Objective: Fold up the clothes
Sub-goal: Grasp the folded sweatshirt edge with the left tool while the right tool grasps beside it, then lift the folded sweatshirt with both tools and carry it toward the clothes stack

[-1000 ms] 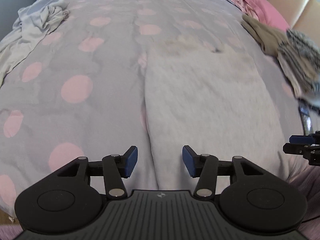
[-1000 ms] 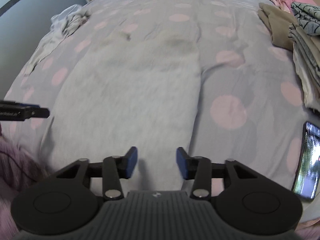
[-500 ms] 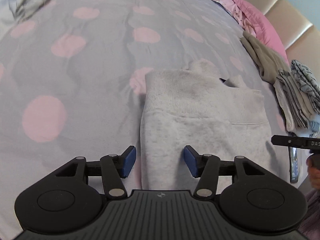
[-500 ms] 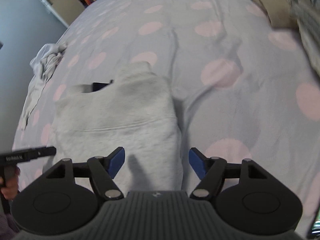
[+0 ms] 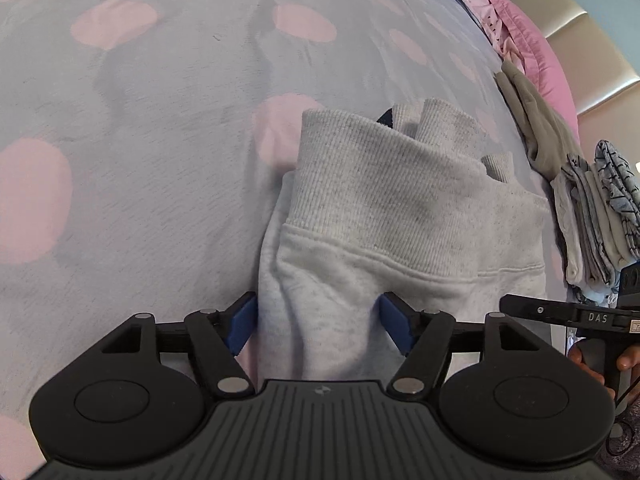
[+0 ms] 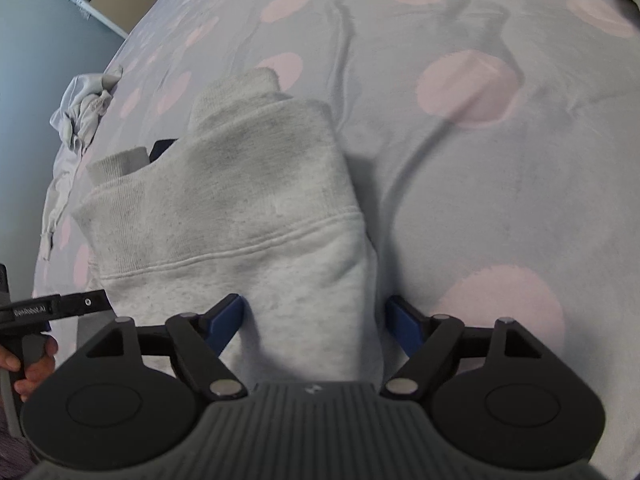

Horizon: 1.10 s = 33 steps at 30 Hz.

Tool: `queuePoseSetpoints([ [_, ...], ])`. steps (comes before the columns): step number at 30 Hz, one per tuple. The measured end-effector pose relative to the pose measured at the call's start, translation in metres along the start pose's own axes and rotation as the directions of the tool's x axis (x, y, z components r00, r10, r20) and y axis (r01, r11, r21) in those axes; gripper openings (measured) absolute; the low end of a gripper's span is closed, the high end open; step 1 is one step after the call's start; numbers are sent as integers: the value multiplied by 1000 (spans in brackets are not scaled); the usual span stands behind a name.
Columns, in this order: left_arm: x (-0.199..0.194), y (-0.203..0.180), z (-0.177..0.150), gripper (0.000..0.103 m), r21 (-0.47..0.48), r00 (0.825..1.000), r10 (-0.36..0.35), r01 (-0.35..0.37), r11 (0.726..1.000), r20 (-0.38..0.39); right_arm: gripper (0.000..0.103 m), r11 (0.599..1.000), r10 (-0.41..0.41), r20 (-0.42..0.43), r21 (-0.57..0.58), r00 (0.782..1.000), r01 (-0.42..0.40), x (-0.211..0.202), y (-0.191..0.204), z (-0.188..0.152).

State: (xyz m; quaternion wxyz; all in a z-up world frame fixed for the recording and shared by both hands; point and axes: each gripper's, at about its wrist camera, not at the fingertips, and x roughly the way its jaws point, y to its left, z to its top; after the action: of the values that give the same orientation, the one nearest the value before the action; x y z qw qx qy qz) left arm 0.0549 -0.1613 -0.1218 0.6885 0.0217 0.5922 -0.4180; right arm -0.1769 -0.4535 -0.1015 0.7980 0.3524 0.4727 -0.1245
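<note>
My left gripper (image 5: 318, 326) is spreading its jaws, with the left edge of the folded grey sweatshirt (image 5: 400, 216) lying between the blue pads (image 5: 240, 324) but not pinched. My right gripper (image 6: 316, 326) is also widening, its pads straddling the sweatshirt's right edge, the cloth loose between them. The sweatshirt lies folded on the grey bedspread with pink dots (image 5: 140, 160), ribbed hem on top and a cuff poking out at the far end. To the right, near the pink pillow (image 5: 532, 40), sits a stack of folded clothes (image 5: 592, 216). A crumpled pale garment (image 6: 84, 112) lies at the bed's far left edge.
</note>
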Motion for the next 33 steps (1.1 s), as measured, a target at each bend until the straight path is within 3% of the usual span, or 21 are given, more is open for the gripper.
queuePoseSetpoints([
  [8,1,-12,-1,60,44,999,33,-33,998,20,70,995,-44,29,-89,999,46,7,18,0],
  [16,-7,-22,-7,39,66,996,55,-60,996,68,43,999,-9,69,-50,998,13,-2,17,-2],
  [22,-21,-31,-15,23,76,990,67,-77,994,121,31,998,7,136,-64,991,2,-20,26,-11],
  [33,-67,-66,-36,17,181,963,16,-66,981,268,27,993,52,296,-118,954,-17,-81,43,-52],
])
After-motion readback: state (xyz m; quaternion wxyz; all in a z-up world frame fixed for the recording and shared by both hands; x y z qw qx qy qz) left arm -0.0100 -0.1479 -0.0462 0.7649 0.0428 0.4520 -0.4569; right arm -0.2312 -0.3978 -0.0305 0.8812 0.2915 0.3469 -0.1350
